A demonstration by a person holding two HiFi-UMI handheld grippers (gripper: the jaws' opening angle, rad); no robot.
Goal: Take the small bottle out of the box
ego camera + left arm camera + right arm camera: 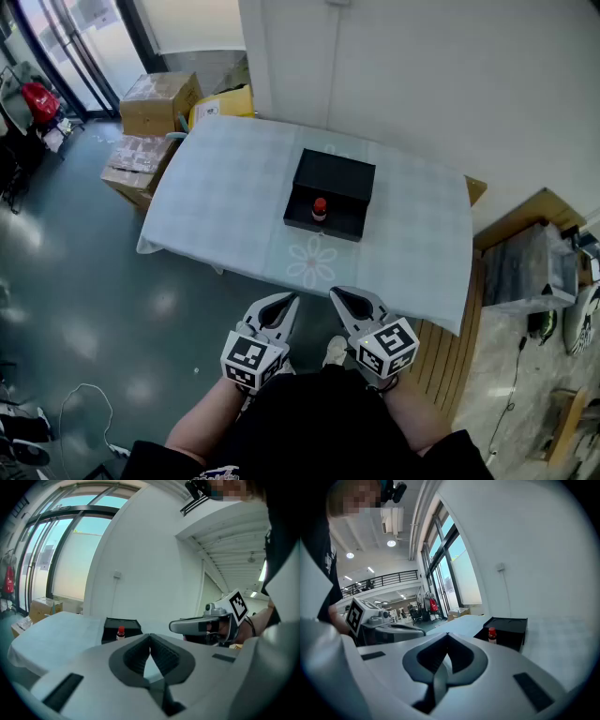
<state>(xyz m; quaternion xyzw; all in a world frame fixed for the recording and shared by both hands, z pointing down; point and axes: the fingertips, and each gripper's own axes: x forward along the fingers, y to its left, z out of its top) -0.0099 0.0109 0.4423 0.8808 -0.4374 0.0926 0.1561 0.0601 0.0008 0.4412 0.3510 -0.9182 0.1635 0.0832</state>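
Nearest me, my left gripper [289,302] and right gripper [339,298] hang side by side just off the counter's near edge. On each the fingers are pressed tip to tip, holding nothing. Beyond them the cloth-covered counter [225,206] carries the black box [349,228] about midway across, its lid open toward the far side. The small bottle [320,208] (red cap, upright) stands in the box's near half, well apart from both grippers. My worry: fingers opened too narrowly would tip the bottle, and clipping the low wall could drag the box across the cloth.
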